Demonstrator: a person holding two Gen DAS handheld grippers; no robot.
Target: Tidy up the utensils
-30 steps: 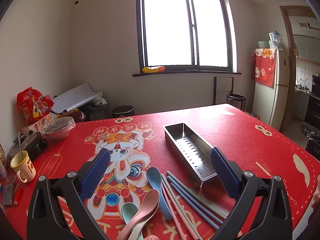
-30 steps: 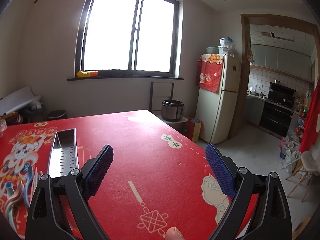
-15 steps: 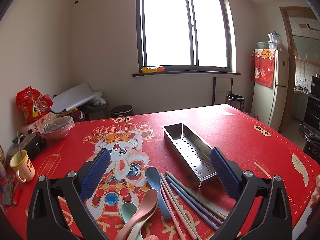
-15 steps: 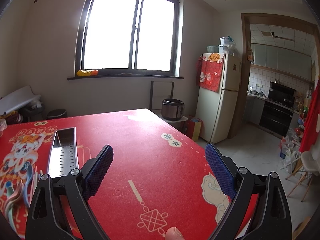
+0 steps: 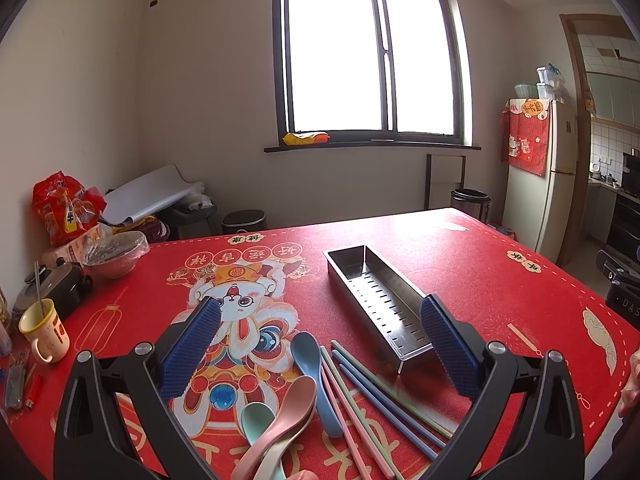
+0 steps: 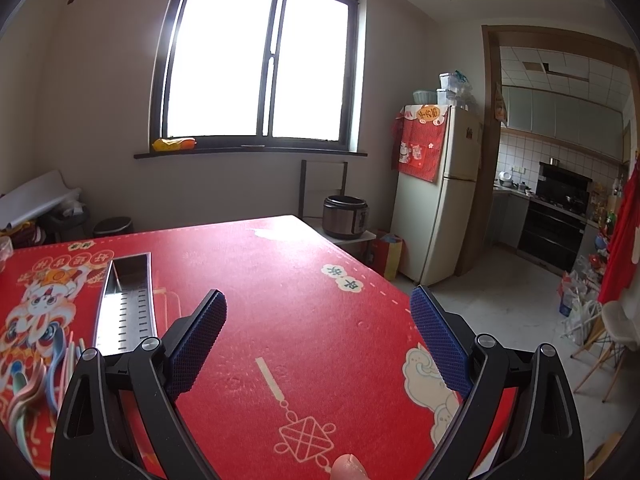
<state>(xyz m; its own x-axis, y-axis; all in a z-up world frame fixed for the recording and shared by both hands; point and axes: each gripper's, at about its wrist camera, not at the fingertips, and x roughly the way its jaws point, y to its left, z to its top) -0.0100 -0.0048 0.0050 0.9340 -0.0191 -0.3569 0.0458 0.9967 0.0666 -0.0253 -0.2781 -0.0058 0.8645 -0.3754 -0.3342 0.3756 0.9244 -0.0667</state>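
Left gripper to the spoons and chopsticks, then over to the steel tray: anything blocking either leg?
Nothing visible does. The left gripper is open above the spoons and chopsticks, which lie loose on the tablecloth. The steel tray beside them holds nothing.

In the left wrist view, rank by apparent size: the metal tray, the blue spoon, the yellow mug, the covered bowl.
1. metal tray, clearly largest.
2. blue spoon, long but narrow, and nearest the camera, which inflates it.
3. covered bowl and yellow mug: they look about alike; the bowl sits farther back, so no ranking between them.
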